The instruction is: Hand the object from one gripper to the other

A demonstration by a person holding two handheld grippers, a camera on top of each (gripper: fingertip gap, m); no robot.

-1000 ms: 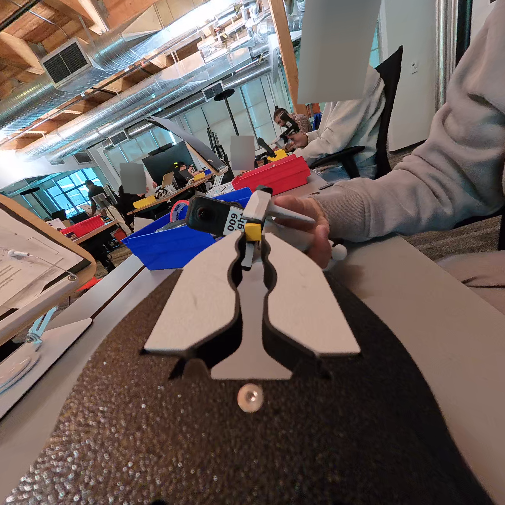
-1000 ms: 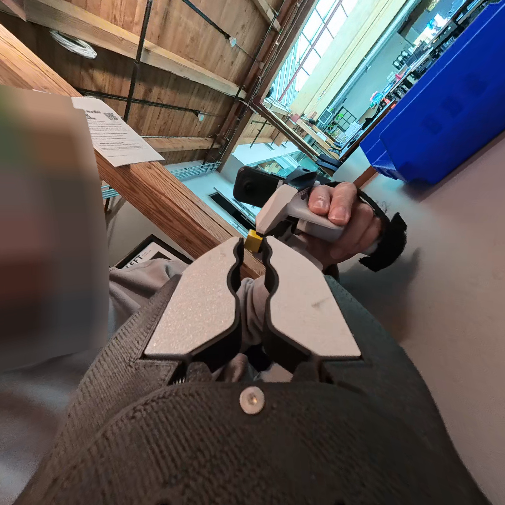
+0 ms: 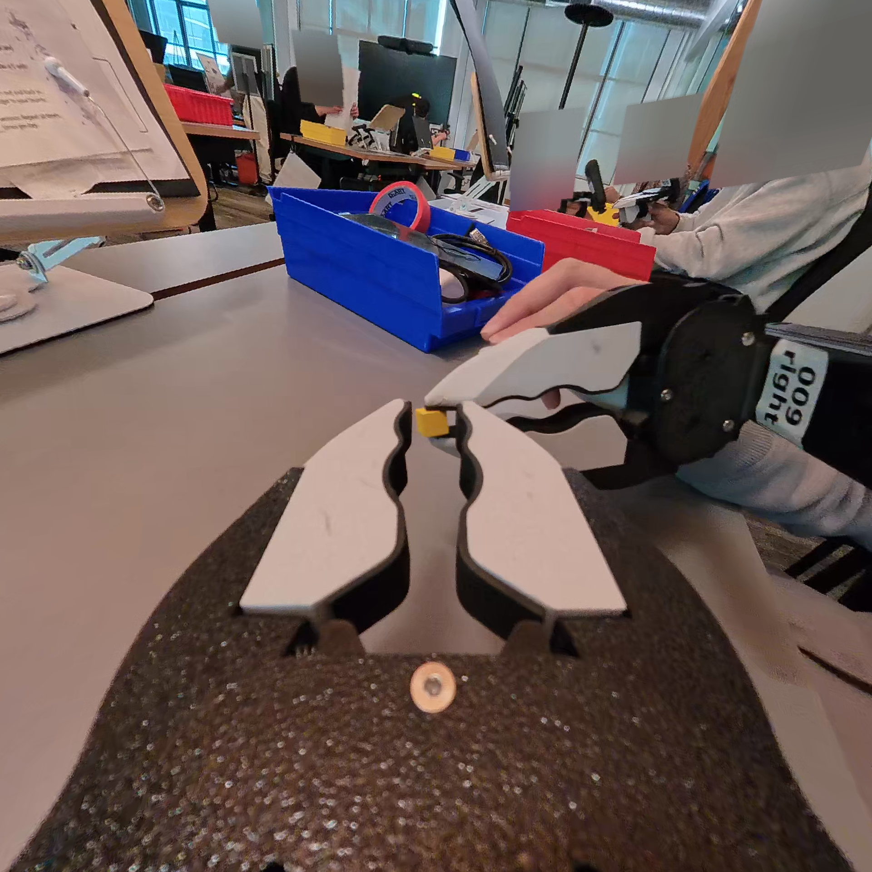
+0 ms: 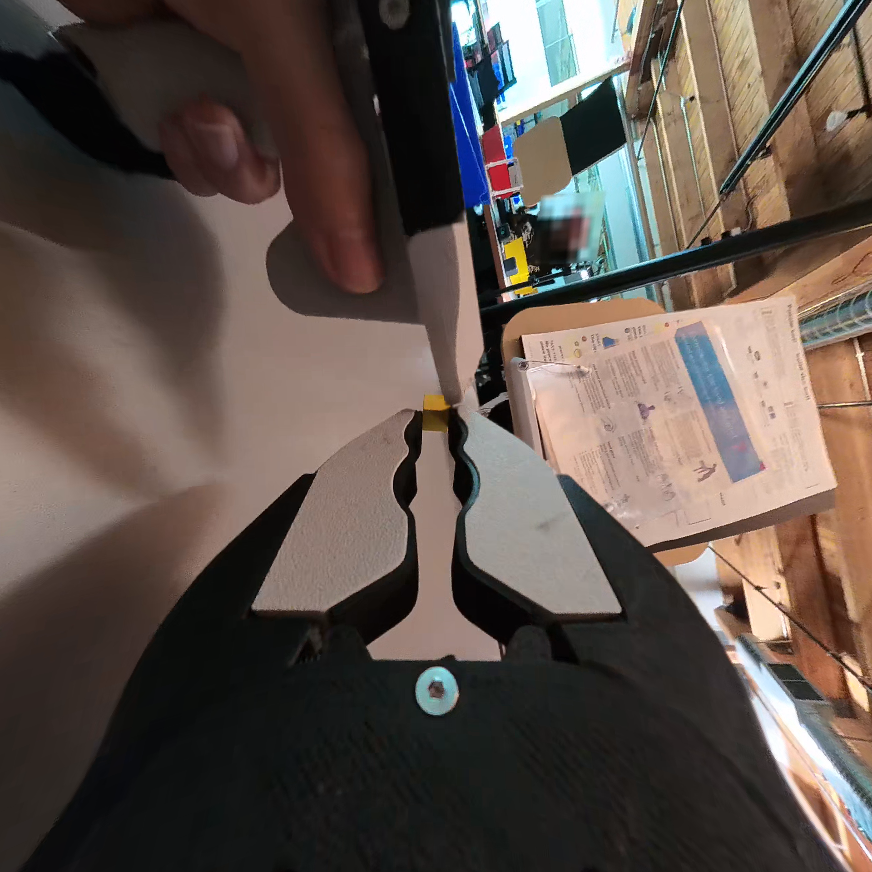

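Though half-hidden, block (image 3: 431,421) in right tool (image 4: 435,416)

A: Left gripper (image 3: 431,415): pale grey wavy-edged fingers (image 3: 339,514), speckled black body, one silver screw (image 3: 432,686).
B: Right gripper (image 4: 434,417) matches, smoother black; light grey knit sleeve (image 3: 778,481) behind it.

Left gripper (image 3: 431,415): your fingers slightly parted, tips meeting the right's
Right gripper (image 4: 434,417): fingers nearly together at the tips, crosswise to the left
Right hand (image 3: 542,302): fingers extended
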